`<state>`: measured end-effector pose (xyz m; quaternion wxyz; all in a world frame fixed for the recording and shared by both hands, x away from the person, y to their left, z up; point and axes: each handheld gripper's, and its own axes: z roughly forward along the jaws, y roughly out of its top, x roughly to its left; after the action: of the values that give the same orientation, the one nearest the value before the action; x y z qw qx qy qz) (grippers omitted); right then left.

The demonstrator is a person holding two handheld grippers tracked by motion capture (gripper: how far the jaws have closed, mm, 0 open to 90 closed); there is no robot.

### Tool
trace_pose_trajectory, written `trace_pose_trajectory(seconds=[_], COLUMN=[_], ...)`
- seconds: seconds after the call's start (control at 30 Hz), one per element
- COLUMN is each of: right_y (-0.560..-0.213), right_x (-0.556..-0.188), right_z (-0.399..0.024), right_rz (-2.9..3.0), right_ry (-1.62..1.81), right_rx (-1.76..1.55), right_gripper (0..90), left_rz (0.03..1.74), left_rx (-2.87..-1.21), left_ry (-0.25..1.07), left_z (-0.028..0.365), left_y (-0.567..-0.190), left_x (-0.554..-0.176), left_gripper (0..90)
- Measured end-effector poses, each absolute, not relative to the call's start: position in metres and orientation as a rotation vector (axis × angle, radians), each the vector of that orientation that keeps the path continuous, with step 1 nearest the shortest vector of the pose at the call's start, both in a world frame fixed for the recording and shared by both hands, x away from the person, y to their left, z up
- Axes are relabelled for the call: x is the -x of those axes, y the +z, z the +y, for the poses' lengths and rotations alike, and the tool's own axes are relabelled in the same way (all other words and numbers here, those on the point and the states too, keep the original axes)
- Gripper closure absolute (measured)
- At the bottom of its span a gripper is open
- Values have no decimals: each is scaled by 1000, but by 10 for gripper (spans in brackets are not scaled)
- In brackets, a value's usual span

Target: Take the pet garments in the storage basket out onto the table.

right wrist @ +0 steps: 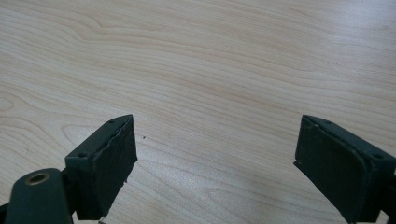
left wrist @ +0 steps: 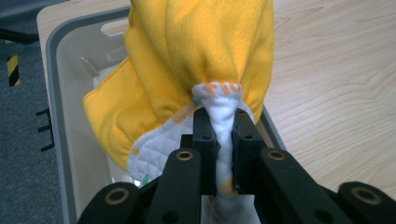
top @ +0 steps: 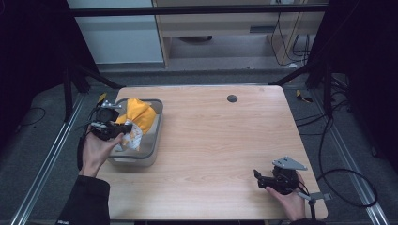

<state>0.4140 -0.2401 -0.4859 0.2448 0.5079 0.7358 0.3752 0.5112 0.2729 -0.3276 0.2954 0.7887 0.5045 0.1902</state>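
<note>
Left gripper (top: 121, 130) at the table's (top: 211, 140) 9 o'clock edge, over the grey bin (top: 155, 136). Jaws clamped tight on a pinched fold of cloth (top: 136, 119); in the left gripper view, gripper (left wrist: 223, 130) with a white quilted fold squeezed between both pads, cloth (left wrist: 196, 60) bunched just beyond the tips. Cloth yellow on the outer face, white with orange print on the quilted inner face. Cloth hanging from the grip, bulk toward 12 o'clock of the jaws, lower part inside the bin (left wrist: 60, 140). Whether any cloth rests on the bin floor: cannot tell. Bin at the table's 9 o'clock, long side parallel to the left edge, rim grey, inner wall pale. Left hand (top: 96, 150) wrapped round the gripper body, dark sleeve entering from 7 o'clock.

Right gripper (top: 260, 178) at the table's 5 o'clock, near the front edge, well apart from bin and cloth. Jaws spread wide, nothing between them; in the right gripper view, gripper (right wrist: 215, 154) over bare wood grain, pads clear of the surface or touching it: cannot tell. Grey three-cornered plate on top of the gripper, cable trailing off toward 4 o'clock. Right hand (top: 288, 199) under the gripper body.

Small dark round disc (top: 232, 98) on the table at 12 o'clock, well apart from everything else.
</note>
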Motion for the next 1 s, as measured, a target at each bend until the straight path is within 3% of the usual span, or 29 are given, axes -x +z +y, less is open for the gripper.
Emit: trace_pose_trajectory(seconds=[1.0], right_y=[-484], right_x=[-413], right_z=[-241], right_rz=[2001], right_ry=[1027], right_rx=[-1386], right_gripper=[125], left_rz=[1154], left_rx=[-2185], left_ry=[456], left_z=[234], left_y=[-299], left_x=[-489], left_gripper=[826])
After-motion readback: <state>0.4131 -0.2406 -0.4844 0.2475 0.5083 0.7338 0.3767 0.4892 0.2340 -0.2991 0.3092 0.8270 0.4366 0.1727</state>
